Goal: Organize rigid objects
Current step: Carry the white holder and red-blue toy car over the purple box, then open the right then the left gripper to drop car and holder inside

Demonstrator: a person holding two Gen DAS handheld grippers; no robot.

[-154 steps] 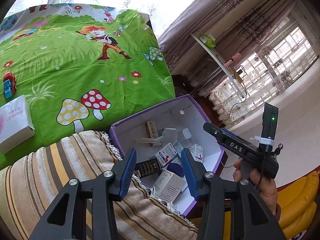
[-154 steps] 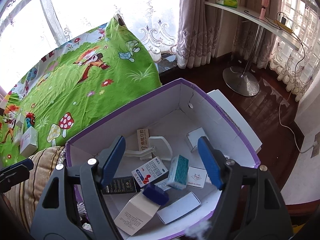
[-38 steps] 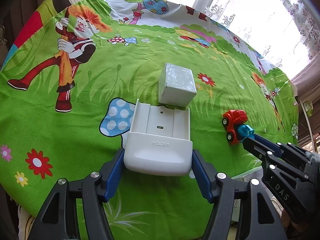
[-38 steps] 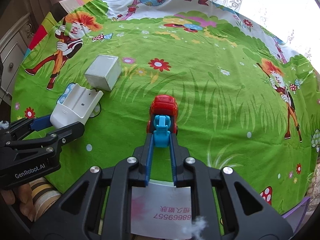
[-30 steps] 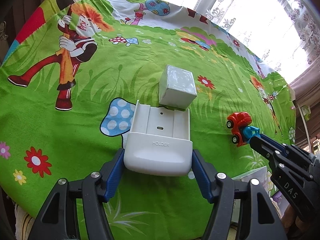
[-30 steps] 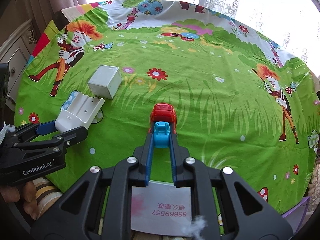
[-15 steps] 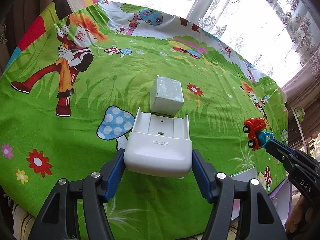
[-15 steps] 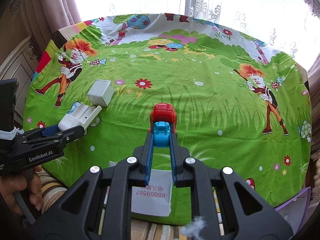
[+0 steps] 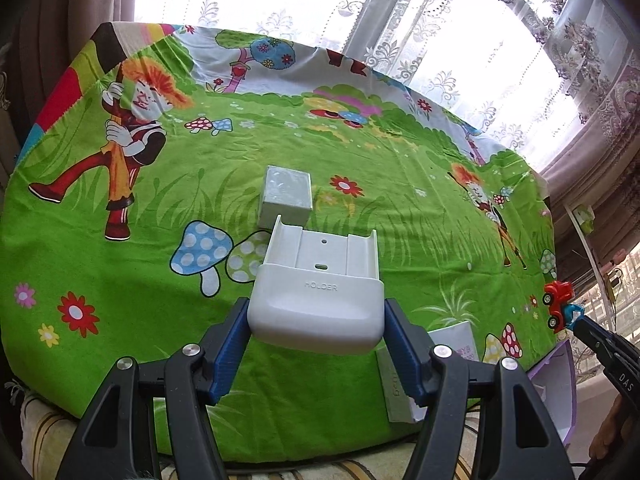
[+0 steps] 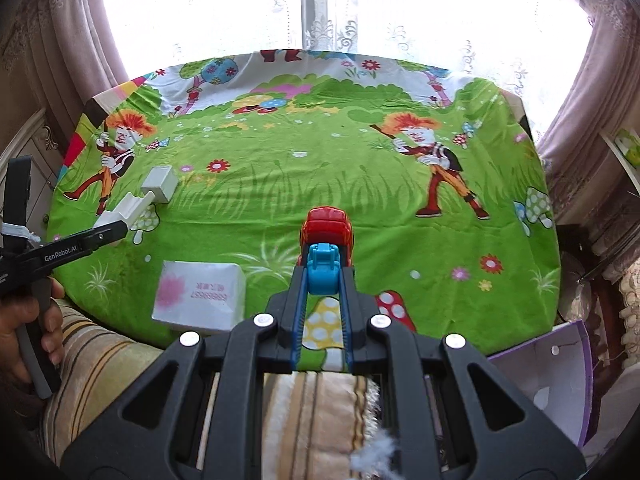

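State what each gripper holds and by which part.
Left gripper clamps the white holder by the two sides of its cup end. Right gripper pinches the toy truck by its blue rear.

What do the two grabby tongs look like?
Both tongs are black plastic frames with triangle cut-outs, silver screws and ribbed blue pads. The left tongs have "GenRobot.AI" in white on the side and a grey trigger below. The right tongs have "DAS" in white on the side. No sleeves show; the bare hands grip the handles.

Both claws, clamping white holder (image 9: 316, 312) and toy car (image 10: 326, 248), apparently lifted away.
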